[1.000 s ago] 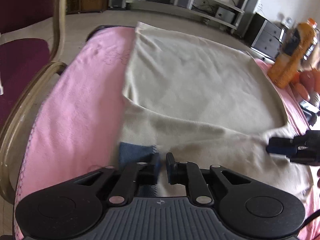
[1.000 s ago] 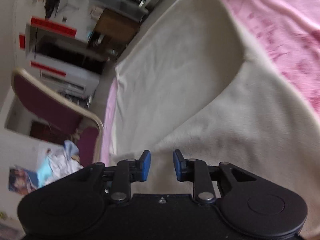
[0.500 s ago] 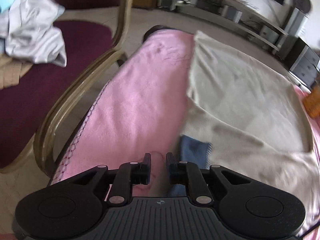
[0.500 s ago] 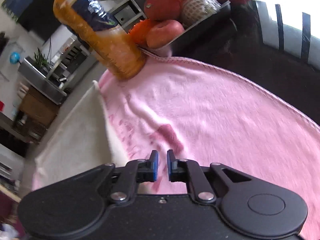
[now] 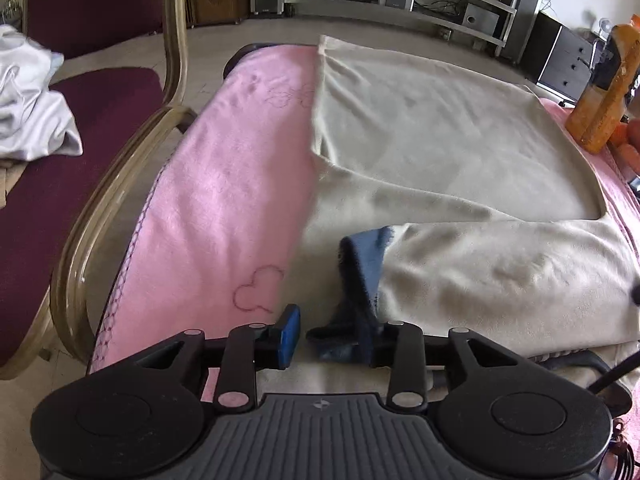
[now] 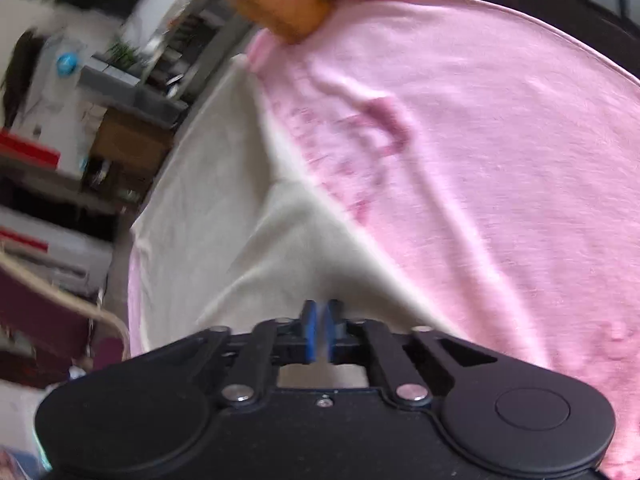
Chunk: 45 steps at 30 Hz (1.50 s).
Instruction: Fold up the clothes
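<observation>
A pink blanket is covering the table, with the cream garment lying on it, part folded. The left gripper is opening beside its blue trim; the right gripper is closed, seemingly pinching nothing. Soft, limp fabric: corners are probably gripping best.

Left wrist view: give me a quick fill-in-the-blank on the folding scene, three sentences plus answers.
1. The cream garment lies on a ____ blanket.
2. Between the left claw fingers sits a dark ____ piece of fabric.
3. Beside the blanket stands a chair with a ____ seat.

Answers: pink; blue; maroon
</observation>
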Motion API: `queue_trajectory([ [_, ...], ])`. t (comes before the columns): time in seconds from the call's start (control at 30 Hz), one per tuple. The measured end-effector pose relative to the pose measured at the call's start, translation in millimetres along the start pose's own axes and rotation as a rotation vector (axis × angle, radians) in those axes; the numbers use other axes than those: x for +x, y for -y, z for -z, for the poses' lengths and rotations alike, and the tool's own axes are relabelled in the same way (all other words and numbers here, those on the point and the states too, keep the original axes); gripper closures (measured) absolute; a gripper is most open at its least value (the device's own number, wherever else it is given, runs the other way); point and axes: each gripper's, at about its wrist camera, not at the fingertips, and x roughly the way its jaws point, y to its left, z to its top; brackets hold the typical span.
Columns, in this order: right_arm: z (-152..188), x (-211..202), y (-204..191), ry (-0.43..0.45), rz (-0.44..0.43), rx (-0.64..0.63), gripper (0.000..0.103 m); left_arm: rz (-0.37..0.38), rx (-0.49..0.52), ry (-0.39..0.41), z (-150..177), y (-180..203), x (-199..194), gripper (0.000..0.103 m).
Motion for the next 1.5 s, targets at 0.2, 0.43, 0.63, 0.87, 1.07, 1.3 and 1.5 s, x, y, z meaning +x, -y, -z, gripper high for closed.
queue_trajectory([
  [0.2, -1.6, -50.4, 20.0, 0.185, 0.192, 0.031, 0.094, -0.017, -0.039, 0.063, 4.4, -10.1, -30.8, 0.084],
  [0.43, 21.8, -54.6, -1.2, 0.110, 0.018, -0.068, 0.091, 0.142, -0.011, 0.066, 10.4, -1.3, -36.8, 0.083],
  [0.63, 39.4, -4.1, -42.4, -0.109, -0.082, -0.242, 0.078, 0.157, 0.141, 0.021, 17.4, 30.7, -5.6, 0.080],
  [0.87, 45.4, -1.5, -38.9, -0.132, 0.054, -0.284, 0.103, 0.093, 0.210, -0.033, 26.0, 32.5, -8.2, 0.075],
  [1.07, 46.7, -34.9, -31.6, 0.020, 0.238, -0.297, 0.090, 0.073, 0.103, 0.012, 20.8, 10.7, -26.6, 0.085],
  [1.3, 71.0, -30.1, -73.7, 0.028, -0.023, -0.525, 0.087, 0.130, 0.179, 0.080, 22.4, 40.7, -19.9, 0.084],
  [1.5, 120.1, 18.8, -108.5, -0.053, 0.038, -0.866, 0.081, 0.065, 0.327, 0.074, 34.1, 63.2, -8.1, 0.085],
])
